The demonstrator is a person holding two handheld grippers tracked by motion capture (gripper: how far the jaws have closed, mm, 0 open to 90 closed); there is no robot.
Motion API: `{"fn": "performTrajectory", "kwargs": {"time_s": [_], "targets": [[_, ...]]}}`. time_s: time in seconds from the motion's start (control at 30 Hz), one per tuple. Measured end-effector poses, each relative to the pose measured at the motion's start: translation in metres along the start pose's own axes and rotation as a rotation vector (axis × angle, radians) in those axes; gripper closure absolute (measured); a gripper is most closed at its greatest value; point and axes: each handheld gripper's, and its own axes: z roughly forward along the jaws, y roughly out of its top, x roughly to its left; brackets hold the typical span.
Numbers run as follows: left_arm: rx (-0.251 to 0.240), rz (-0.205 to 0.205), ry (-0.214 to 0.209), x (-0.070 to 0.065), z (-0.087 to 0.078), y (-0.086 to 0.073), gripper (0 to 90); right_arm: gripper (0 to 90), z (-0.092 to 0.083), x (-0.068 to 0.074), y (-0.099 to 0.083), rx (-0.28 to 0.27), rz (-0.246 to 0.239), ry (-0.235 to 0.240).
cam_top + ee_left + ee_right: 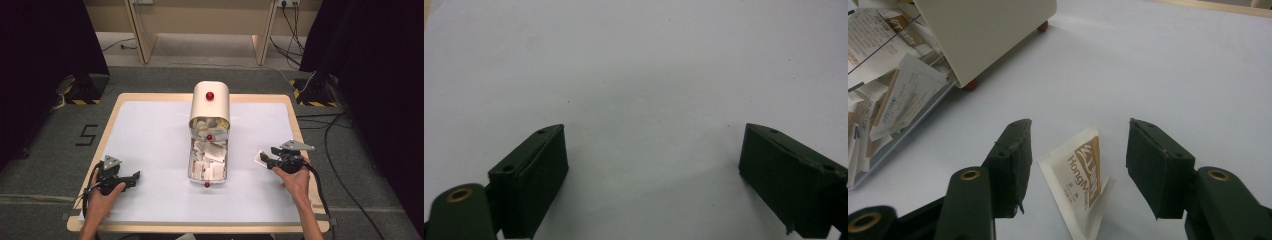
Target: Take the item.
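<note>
White-covered table (150, 130). At centre, a cream roll-top box (210, 107) with red knobs; its clear drawer (208, 160) is pulled out toward the near edge and heaped with white and brown paper sachets (209, 152).

Right gripper (266, 159), held in the right hand (295, 180) at the near right, just right of the drawer. Jaws parted wide. In the right gripper view a single sachet (1083, 175), white with a brown printed panel, lies on the table between the jaws, tilted, touching neither pad as far as can be seen.

Left gripper (131, 178), in the left hand (102, 197) at the near left, well apart from the box. Jaws wide open, nothing between them; left gripper view has bare white surface (639, 75) ahead
</note>
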Motion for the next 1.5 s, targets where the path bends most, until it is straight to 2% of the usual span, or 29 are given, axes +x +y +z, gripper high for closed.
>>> {"fn": "performTrajectory", "kwargs": {"time_s": [0.33, 0.87, 1.03, 1.23, 1.5], "targets": [[0.000, 0.000, 0.000, 0.000, 0.000, 0.000, 11.4, 39.4, -0.003, 0.004, 0.000, 0.001, 0.015, 0.010], [0.000, 0.000, -0.001, 0.000, 0.000, 0.000, 11.4, 36.2, -0.024, 0.012, -0.009, -0.016, 0.013, -0.009], [0.000, 0.000, -0.001, 0.000, 0.000, 0.000, 11.4, 34.1, -0.031, 0.018, -0.013, -0.008, -0.010, -0.013], [-0.001, -0.002, -0.001, 0.000, 0.000, 0.000, 11.4, 32.4, -0.035, 0.025, -0.017, -0.009, 0.009, -0.001], [0.000, 0.000, -0.001, 0.000, 0.000, 0.000, 11.4, 31.2, -0.045, 0.037, -0.026, -0.003, 0.000, 0.000]]}}
